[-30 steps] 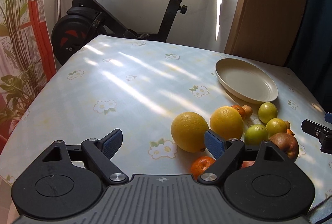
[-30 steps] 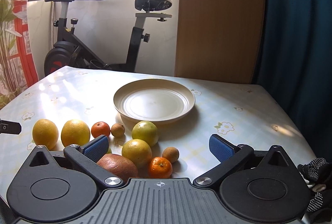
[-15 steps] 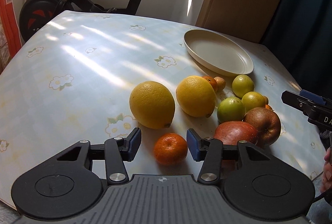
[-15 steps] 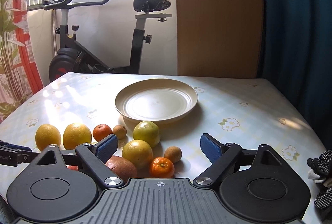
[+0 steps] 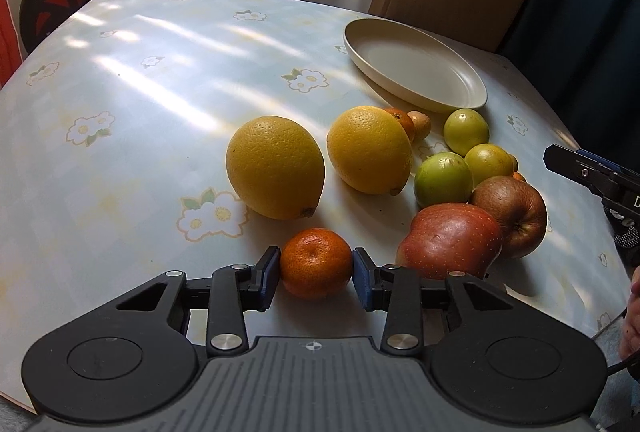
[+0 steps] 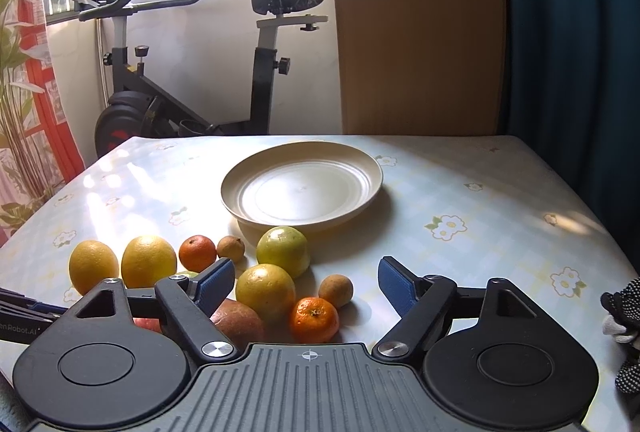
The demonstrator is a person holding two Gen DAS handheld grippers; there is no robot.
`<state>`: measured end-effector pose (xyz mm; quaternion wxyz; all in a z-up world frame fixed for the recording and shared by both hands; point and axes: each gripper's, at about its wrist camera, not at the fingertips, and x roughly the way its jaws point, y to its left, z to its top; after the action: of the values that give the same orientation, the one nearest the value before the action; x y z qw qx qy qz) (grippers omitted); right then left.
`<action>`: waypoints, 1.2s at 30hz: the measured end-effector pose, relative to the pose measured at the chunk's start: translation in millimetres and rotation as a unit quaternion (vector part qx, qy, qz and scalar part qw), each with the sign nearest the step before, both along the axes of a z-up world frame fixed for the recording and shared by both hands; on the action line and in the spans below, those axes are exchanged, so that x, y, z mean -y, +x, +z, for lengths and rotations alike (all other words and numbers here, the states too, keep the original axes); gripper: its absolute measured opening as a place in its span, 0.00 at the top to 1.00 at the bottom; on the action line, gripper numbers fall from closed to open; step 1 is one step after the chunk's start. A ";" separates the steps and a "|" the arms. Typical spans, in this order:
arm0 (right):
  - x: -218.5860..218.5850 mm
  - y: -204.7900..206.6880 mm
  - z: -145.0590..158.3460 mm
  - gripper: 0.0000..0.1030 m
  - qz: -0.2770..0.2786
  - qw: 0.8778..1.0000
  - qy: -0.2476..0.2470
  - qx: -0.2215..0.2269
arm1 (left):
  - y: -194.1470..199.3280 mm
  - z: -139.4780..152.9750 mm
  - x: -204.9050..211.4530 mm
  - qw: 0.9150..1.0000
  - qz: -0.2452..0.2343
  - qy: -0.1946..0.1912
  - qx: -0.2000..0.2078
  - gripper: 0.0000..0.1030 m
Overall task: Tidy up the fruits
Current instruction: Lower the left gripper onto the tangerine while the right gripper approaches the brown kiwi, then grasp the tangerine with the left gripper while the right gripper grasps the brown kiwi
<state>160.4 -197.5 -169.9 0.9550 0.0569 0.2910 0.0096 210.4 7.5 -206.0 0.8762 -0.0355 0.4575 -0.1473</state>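
The left tongs [image 5: 316,272] have dropped from above the worktop [image 5: 132,104] onto the small mandarin [image 5: 316,263] nearest the camera, well short of the cream plate [image 5: 416,72]. Their jaws are closing, blue pads touching its dimpled, glossy rind: a first pick looks under way. The right tongs [image 6: 306,282] hang spread and empty, narrowing slightly, over the smooth green fruits [image 6: 283,251], plate-side.

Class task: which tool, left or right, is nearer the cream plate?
Right. The right tool hovers over the fruit just before the cream plate. The left tool, closing around a mandarin, sits farther back.
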 end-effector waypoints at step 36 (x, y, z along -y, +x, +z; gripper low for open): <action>41.1 74.8 -12.3 0.68 0.001 0.992 0.050 -0.112 | 68.1 100.3 -23.9 0.989 0.019 0.003 0.146 0.61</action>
<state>235.2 -238.6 -182.3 0.9122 0.1050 0.3955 0.0185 278.5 31.4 -105.7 0.9363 -0.0196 0.3246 -0.1326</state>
